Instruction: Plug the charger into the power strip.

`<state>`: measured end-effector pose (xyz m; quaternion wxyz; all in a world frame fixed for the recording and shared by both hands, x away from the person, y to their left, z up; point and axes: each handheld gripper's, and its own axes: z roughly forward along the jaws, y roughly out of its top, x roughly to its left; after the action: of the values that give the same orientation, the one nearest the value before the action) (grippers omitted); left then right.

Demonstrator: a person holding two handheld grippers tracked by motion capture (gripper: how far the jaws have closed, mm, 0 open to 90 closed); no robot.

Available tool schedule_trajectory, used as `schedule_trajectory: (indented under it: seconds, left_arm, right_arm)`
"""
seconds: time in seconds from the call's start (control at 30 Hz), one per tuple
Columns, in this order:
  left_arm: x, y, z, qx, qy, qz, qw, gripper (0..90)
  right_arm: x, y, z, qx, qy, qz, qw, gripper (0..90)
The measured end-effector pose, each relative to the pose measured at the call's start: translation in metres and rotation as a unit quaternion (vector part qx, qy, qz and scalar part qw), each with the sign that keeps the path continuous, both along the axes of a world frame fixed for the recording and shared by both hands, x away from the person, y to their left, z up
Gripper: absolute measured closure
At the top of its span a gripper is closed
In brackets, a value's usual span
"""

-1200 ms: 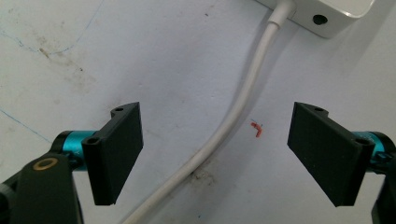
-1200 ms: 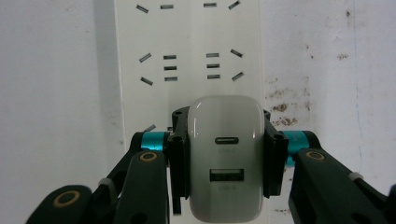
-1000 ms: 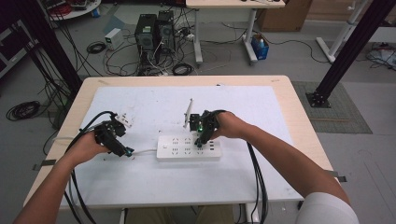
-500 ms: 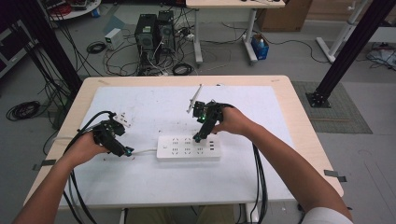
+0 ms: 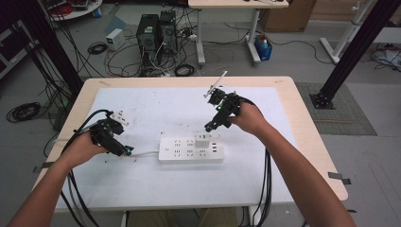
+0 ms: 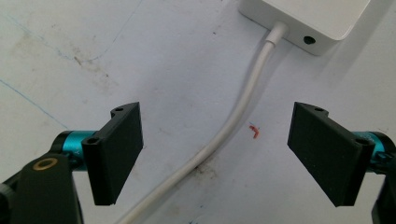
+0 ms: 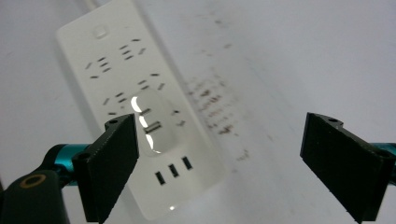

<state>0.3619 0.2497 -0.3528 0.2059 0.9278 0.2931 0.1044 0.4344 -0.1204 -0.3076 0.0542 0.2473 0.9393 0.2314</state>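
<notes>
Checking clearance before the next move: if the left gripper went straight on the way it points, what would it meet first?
Probably the white cable lying on the table between the open jaws of the left gripper; beyond it sits the end of the power strip. Depth is hard to judge.

One white power strip lies on the table, with one white charger block plugged into its top and one white cable leaving its left end. Two grippers work beside the strip: one left gripper, one right gripper.
</notes>
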Motion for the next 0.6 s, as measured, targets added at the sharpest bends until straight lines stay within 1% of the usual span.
schedule_trajectory:
  seconds: [0.03,0.1,0.13,0.17,0.2,0.3,0.4,0.43,0.5,0.6]
  left_arm:
    - [0.000,0.000,0.001,0.001,0.000,0.000,1.0000,18.3]
    - [-0.001,0.000,0.002,0.001,-0.002,0.002,1.0000,18.3]
    - [-0.001,0.000,0.003,0.002,-0.004,0.001,1.0000,18.3]
    - [0.000,0.000,0.003,0.003,-0.004,0.000,1.0000,18.3]
    - [0.000,0.000,0.004,0.004,-0.003,-0.001,1.0000,18.3]
    - [0.002,-0.002,0.005,0.003,-0.005,0.004,1.0000,18.3]
    - [0.002,-0.004,0.006,0.007,-0.002,0.007,0.9999,18.3]
    - [0.002,-0.005,0.006,0.008,-0.002,0.008,0.9999,18.3]
    - [0.002,-0.006,0.007,0.009,-0.003,0.007,0.9999,18.3]
    - [0.003,-0.007,0.007,0.011,-0.004,0.010,0.9999,18.3]
  right_arm:
    - [-0.001,-0.006,0.004,0.006,-0.008,-0.011,0.9999,0.8]
    - [-0.004,-0.019,0.011,0.023,-0.006,-0.035,0.9991,0.8]
    - [-0.006,-0.024,0.013,0.023,-0.009,-0.043,0.9988,0.8]
    - [-0.009,-0.031,0.016,0.022,-0.018,-0.053,0.9982,0.8]
    - [-0.011,-0.035,0.018,0.024,-0.020,-0.056,0.9979,0.8]
    - [-0.022,-0.052,0.021,0.025,-0.018,-0.079,0.9964,0.8]
    - [-0.032,-0.065,0.017,0.013,-0.009,-0.098,0.9951,0.8]
    - [-0.037,-0.070,0.014,0.003,0.001,-0.110,0.9940,0.8]
    - [-0.043,-0.077,0.009,-0.013,0.008,-0.124,0.9922,0.8]
    - [-0.055,-0.088,0.004,-0.021,0.008,-0.134,0.9907,0.8]
